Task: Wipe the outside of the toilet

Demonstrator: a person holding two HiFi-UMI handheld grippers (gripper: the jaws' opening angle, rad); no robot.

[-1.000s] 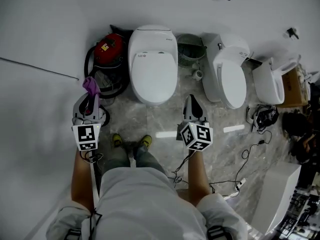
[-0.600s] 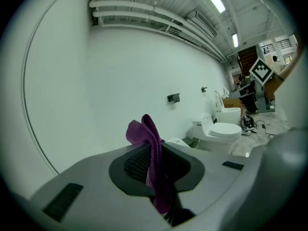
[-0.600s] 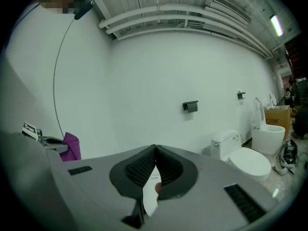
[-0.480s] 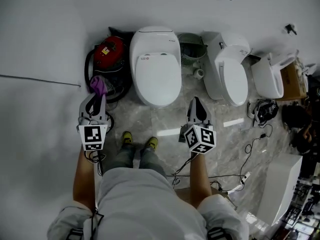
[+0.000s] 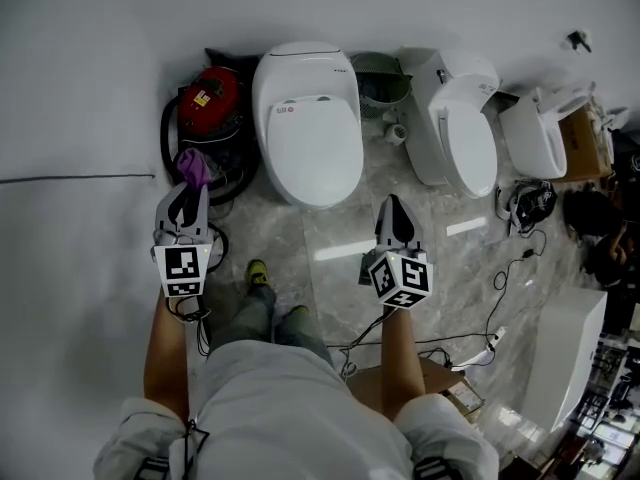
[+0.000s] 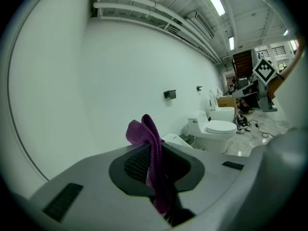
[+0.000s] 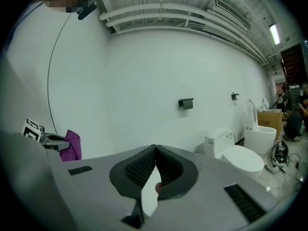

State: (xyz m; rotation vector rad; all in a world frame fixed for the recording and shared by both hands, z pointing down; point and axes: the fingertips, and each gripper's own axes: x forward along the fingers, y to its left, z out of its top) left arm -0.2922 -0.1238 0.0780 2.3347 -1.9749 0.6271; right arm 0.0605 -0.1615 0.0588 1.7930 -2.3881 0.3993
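toilet [image 5: 308, 128] stands against the white wall [image 5: 120, 48], lid down, on the marble floor [image 5: 335, 293]. left gripper [image 5: 187, 196] is clamped on a purple cloth [image 5: 193, 167], which sticks up past the jaw tips. this gripper is held left of the toilet, apart from it, near a red machine [image 5: 212, 100]. right gripper [image 5: 393, 211] has its jaws together at the tips with nothing between them, and is held over the floor in front of the toilet's right side. a second toilet [image 5: 465, 133] stands further right, with a basket [image 5: 382, 76] between the two.
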